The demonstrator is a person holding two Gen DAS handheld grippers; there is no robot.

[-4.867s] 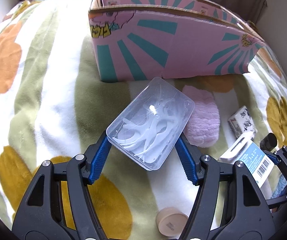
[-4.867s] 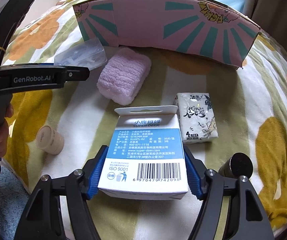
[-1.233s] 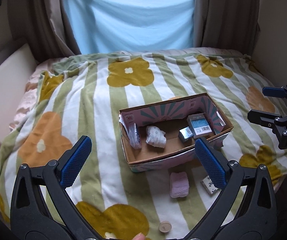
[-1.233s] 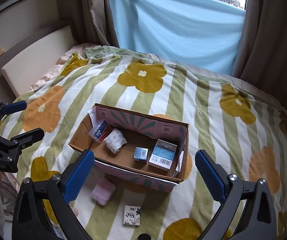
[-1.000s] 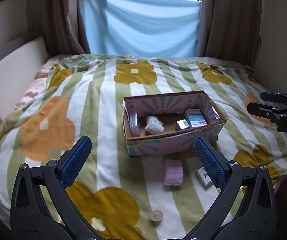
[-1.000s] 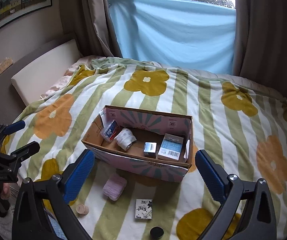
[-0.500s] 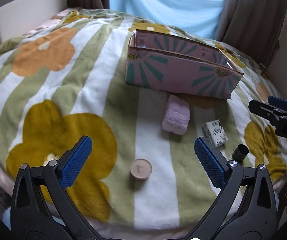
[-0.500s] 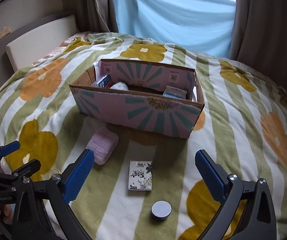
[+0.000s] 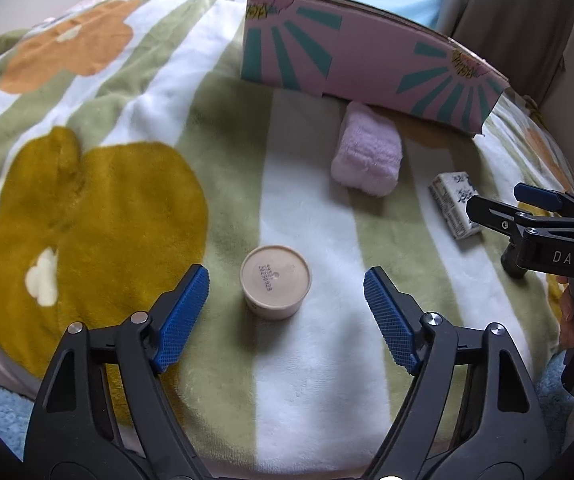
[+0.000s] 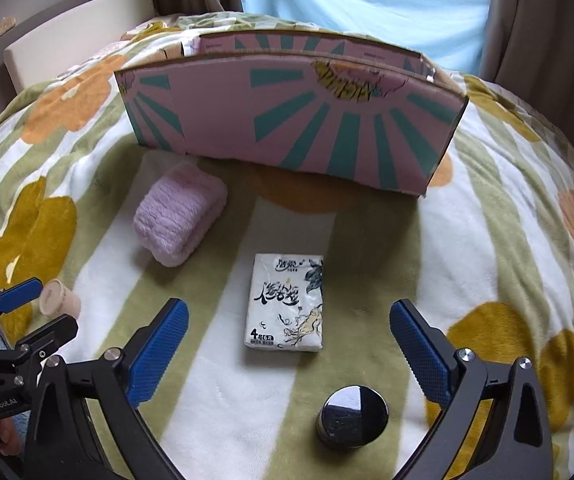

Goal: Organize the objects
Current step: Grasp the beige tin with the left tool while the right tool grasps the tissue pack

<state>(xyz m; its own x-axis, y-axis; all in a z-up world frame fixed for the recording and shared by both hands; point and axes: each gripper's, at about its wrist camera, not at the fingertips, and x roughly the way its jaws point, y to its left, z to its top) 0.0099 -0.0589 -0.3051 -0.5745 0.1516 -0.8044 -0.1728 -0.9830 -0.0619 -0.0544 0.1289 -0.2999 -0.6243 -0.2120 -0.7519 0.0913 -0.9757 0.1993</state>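
Observation:
My left gripper point(image 9: 286, 312) is open and empty, low over the blanket, with a small beige round jar point(image 9: 275, 282) between and just ahead of its fingertips. My right gripper point(image 10: 289, 344) is open and empty, with a white tissue pack point(image 10: 285, 302) between its fingers. A black round jar point(image 10: 351, 416) lies nearer the right camera. A folded lilac towel point(image 10: 179, 212) lies left of the pack, in front of the pink and teal cardboard box point(image 10: 295, 128). The box's inside is hidden. In the left wrist view the towel point(image 9: 367, 160), tissue pack point(image 9: 455, 204) and box point(image 9: 367, 60) show too.
The floral striped blanket point(image 9: 87, 200) covers a bed and drops off at the near edge. Curtains and a blue sheet point(image 10: 367, 4) hang behind the box. The right gripper point(image 9: 535, 208) shows at the right of the left wrist view, the left gripper point(image 10: 19, 312) at the right wrist view's left.
Both grippers have come down from high above the bed to just over the blanket. The beige jar now sits between the left fingers, the tissue pack between the right fingers.

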